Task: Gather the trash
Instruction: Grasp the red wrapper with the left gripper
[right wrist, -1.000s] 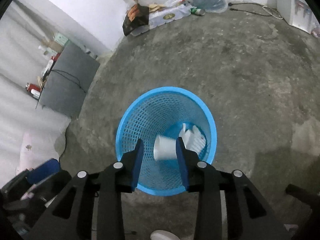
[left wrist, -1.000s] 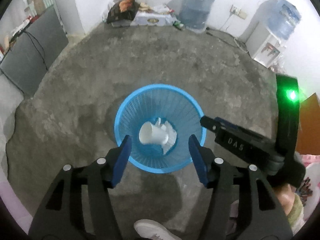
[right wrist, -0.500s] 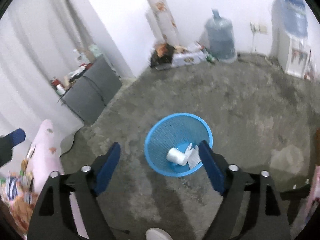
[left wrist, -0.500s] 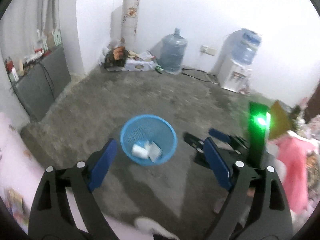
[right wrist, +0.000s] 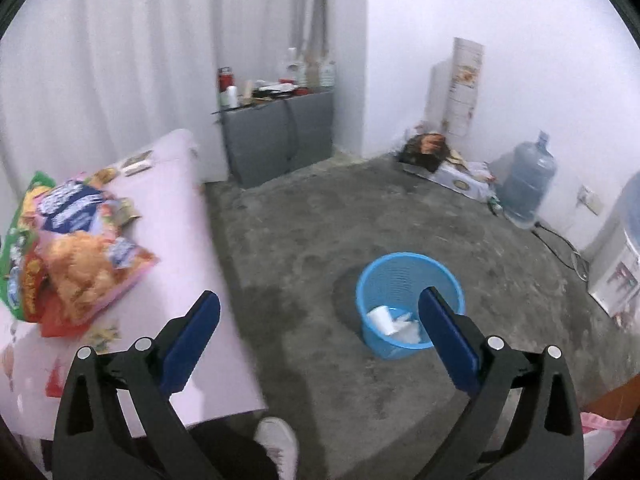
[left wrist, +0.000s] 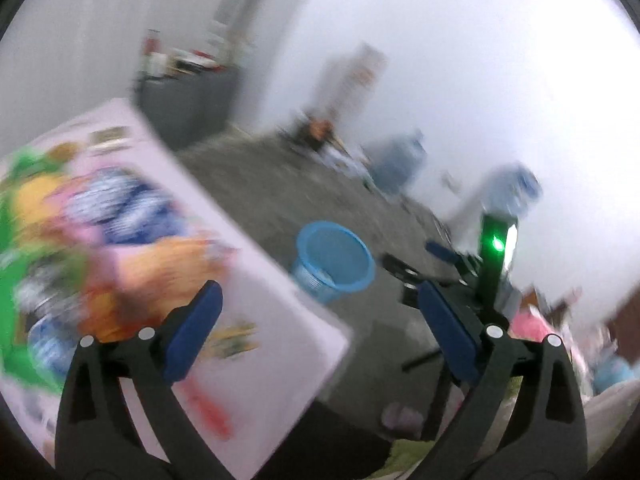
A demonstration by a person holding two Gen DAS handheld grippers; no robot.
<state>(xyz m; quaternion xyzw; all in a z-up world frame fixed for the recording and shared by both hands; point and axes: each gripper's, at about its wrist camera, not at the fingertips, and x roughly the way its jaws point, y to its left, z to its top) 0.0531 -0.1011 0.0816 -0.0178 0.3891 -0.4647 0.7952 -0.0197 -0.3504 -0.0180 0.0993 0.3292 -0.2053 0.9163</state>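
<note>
Location type: a plain room in a home, used for living and storage. Indicators: bare concrete floor [right wrist: 400,216], white walls, a white curtain [right wrist: 120,60]. A large water bottle [right wrist: 528,180] stands beside a water dispenser [right wrist: 616,276] at the wall. A grey cabinet [right wrist: 280,136] carries bottles and clutter. A surface [right wrist: 180,216] with a pink cover carries snack bags [right wrist: 80,256]. A blue bin [right wrist: 408,304] stands on the floor.
</note>
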